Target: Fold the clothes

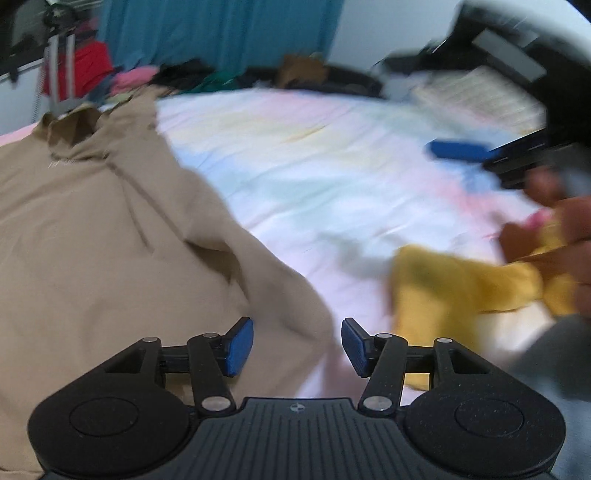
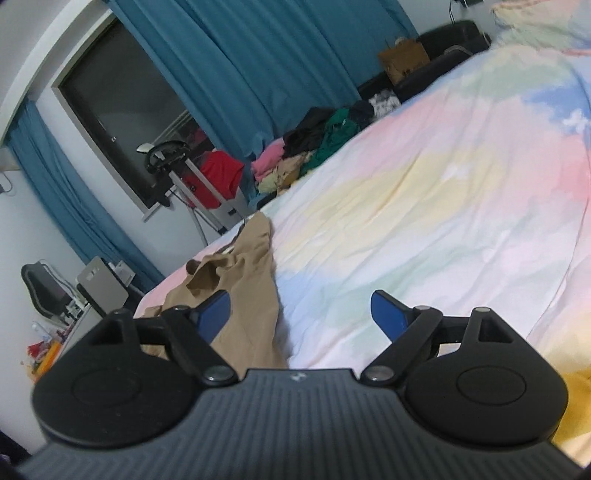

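Note:
A tan hooded garment (image 1: 92, 240) lies spread on the pastel bed sheet (image 1: 314, 166); it also shows in the right wrist view (image 2: 243, 291). My left gripper (image 1: 297, 345) is open and empty, just above the garment's right edge. My right gripper (image 2: 301, 314) is open and empty above the bed beside the tan garment; it shows blurred in the left wrist view (image 1: 461, 151). A yellow cloth (image 1: 461, 284) lies at the right, touched by a bare hand (image 1: 554, 229); a bit of it shows in the right wrist view (image 2: 576, 406).
A pile of mixed clothes (image 2: 314, 147) lies at the bed's far edge. Blue curtains (image 2: 258, 59), a dark window (image 2: 122, 107) and a metal stand with a red cloth (image 2: 214, 177) are behind. A pillow (image 2: 546, 22) sits at the far right.

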`<state>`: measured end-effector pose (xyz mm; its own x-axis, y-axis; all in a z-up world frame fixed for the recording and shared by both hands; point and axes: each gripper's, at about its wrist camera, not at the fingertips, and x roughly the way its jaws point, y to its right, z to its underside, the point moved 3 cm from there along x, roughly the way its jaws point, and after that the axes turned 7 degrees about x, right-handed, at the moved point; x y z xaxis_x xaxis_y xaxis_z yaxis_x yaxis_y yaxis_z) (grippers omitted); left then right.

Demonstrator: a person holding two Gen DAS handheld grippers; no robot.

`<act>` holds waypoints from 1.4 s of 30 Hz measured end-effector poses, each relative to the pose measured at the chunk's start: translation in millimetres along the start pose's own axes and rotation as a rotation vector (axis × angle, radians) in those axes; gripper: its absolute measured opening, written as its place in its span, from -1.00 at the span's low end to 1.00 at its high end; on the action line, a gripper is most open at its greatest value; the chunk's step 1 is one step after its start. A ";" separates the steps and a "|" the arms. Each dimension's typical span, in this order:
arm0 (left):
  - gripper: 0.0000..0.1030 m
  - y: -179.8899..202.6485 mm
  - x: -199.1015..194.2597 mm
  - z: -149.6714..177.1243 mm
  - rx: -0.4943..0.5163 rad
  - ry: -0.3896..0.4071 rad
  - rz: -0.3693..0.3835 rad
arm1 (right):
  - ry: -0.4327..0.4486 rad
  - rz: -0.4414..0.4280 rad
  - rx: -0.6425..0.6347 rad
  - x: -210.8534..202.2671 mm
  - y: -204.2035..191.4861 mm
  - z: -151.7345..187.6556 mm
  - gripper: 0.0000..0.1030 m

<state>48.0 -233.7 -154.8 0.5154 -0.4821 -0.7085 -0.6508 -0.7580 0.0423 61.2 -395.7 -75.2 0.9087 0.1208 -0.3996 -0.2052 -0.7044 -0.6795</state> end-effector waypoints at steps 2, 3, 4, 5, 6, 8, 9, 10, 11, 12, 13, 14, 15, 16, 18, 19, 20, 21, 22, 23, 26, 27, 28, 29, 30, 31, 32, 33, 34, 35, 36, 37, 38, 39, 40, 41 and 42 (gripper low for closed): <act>-0.82 -7.1 2.6 1.5 -0.052 0.002 0.003 | -0.009 -0.001 -0.004 2.1 -1.3 2.3 0.67; -0.86 -15.2 -7.0 2.6 -0.096 0.027 0.035 | -0.011 -0.002 -0.009 2.7 -2.1 3.0 0.66; -0.88 -24.5 -18.5 2.4 -0.153 0.062 0.075 | -0.013 -0.002 -0.013 2.6 -2.7 4.0 0.66; -0.89 -34.1 -29.7 1.6 -0.212 0.093 0.112 | -0.016 -0.004 -0.015 2.4 -3.1 4.8 0.66; -0.89 -46.3 -43.1 2.5 -0.284 0.124 0.150 | -0.020 -0.006 -0.014 3.3 -3.3 5.3 0.66; -0.89 -75.1 -72.2 8.4 -0.440 0.185 0.229 | -0.026 -0.008 -0.010 4.9 -3.3 5.6 0.66; -0.90 -89.7 -82.8 14.1 -0.514 0.205 0.274 | -0.029 -0.009 -0.009 5.8 -3.8 5.9 0.66; -0.90 -104.1 -91.7 21.4 -0.589 0.220 0.323 | -0.033 -0.011 -0.010 6.9 -5.3 6.6 0.66; -0.90 -117.5 -97.9 29.7 -0.661 0.221 0.359 | -0.037 -0.012 -0.013 8.2 -6.9 7.7 0.66; -0.90 -129.9 -101.3 39.9 -0.729 0.210 0.375 | -0.044 -0.012 -0.020 9.7 -8.6 9.3 0.67; -0.90 -141.5 -103.5 51.0 -0.785 0.200 0.374 | -0.050 -0.012 -0.026 11.1 -10.2 11.2 0.66; -0.90 -151.0 -104.7 61.6 -0.821 0.188 0.357 | -0.058 -0.011 -0.033 12.5 -11.8 13.3 0.66; -0.90 -158.4 -104.2 70.6 -0.843 0.168 0.321 | -0.065 -0.009 -0.039 13.6 -13.1 15.5 0.66; -0.90 -164.0 -100.8 78.5 -0.863 0.129 0.275 | -0.070 -0.007 -0.046 14.2 -14.5 17.8 0.66; -0.89 -167.8 -92.9 86.0 -0.855 0.049 0.212 | -0.079 0.001 -0.063 15.8 -18.1 21.9 0.66; -0.89 -165.1 -89.5 86.4 -0.828 0.017 0.184 | -0.084 0.005 -0.074 16.9 -20.0 23.8 0.66; -0.88 -162.4 -86.2 86.9 -0.800 -0.014 0.156 | -0.089 0.011 -0.087 18.2 -21.9 25.8 0.66; -0.86 -159.3 -85.2 85.6 -0.767 -0.029 0.138 | -0.094 0.018 -0.101 19.3 -23.4 28.1 0.65; -0.77 -156.1 -87.0 82.8 -0.738 -0.026 0.130 | -0.098 0.026 -0.114 20.4 -25.0 30.4 0.65; -0.60 -154.3 -90.0 80.6 -0.724 -0.011 0.133 | -0.103 0.034 -0.128 21.5 -26.5 32.7 0.65; 0.10 -152.2 -99.9 76.5 -0.718 0.049 0.156 | -0.111 0.042 -0.147 22.7 -29.6 37.9 0.65; 0.17 -153.0 -101.6 76.5 -0.732 0.068 0.169 | -0.112 0.042 -0.152 22.8 -30.5 39.2 0.65; 0.23 -153.9 -102.5 76.7 -0.748 0.088 0.187 | -0.114 0.044 -0.158 23.2 -31.3 40.6 0.65; 0.29 -154.6 -102.5 77.1 -0.767 0.099 0.205 | -0.116 0.046 -0.164 23.9 -31.9 42.0 0.65; 0.32 -155.2 -101.6 77.8 -0.790 0.102 0.223 | -0.120 0.050 -0.171 24.8 -32.3 43.5 0.65; 0.33 -155.8 -100.8 78.4 -0.813 0.106 0.240 | -0.123 0.055 -0.178 25.8 -32.9 44.9 0.65; 0.36 -156.9 -101.7 78.8 -0.826 0.111 0.252 | -0.126 0.063 -0.187 26.9 -33.7 46.6 0.65; 0.38 -158.0 -103.2 79.5 -0.824 0.114 0.250 | -0.128 0.069 -0.196 27.8 -34.8 48.1 0.65; 0.39 -158.9 -104.1 80.5 -0.816 0.115 0.240 | -0.128 0.069 -0.201 28.0 -35.8 49.0 0.65; 0.39 -158.3 -103.1 80.0 -0.810 0.114 0.231 | -0.128 0.065 -0.205 27.6 -36.7 49.7 0.65; 0.39 -156.4 -100.5 78.4 -0.804 0.114 0.222 | -0.126 0.061 -0.210 26.9 -37.8 50.2 0.65; 0.37 -154.8 -96.8 76.9 -0.797 0.109 0.218 | -0.123 0.057 -0.216 26.1 -38.8 50.7 0.64; 0.32 -154.6 -93.2 76.2 -0.790 0.103 0.219 | -0.121 0.054 -0.222 25.4 -39.9 51.2 0.64; 0.27 -154.4 -90.5 75.6 -0.777 0.099 0.218 | -0.119 0.050 -0.227 24.6 -41.0 51.7 0.64; 0.11 -153.1 -88.2 73.9 -0.755 0.096 0.209 | -0.117 0.047 -0.233 23.9 -42.1 52.2 0.64; -0.11 -151.5 -85.9 71.7 -0.730 0.093 0.196 | -0.114 0.045 -0.239 23.4 -43.2 52.8 0.64; -0.24 -149.9 -83.6 69.5 -0.705 0.090 0.183 | -0.113 0.045 -0.247 23.5 -44.3 53.5 0.64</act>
<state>63.7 -49.3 -150.9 0.4966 -0.6392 -0.5872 -0.2334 -0.7499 0.6190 72.2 -324.2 -87.5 0.8515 0.1527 -0.5016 -0.1374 -0.8582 -0.4945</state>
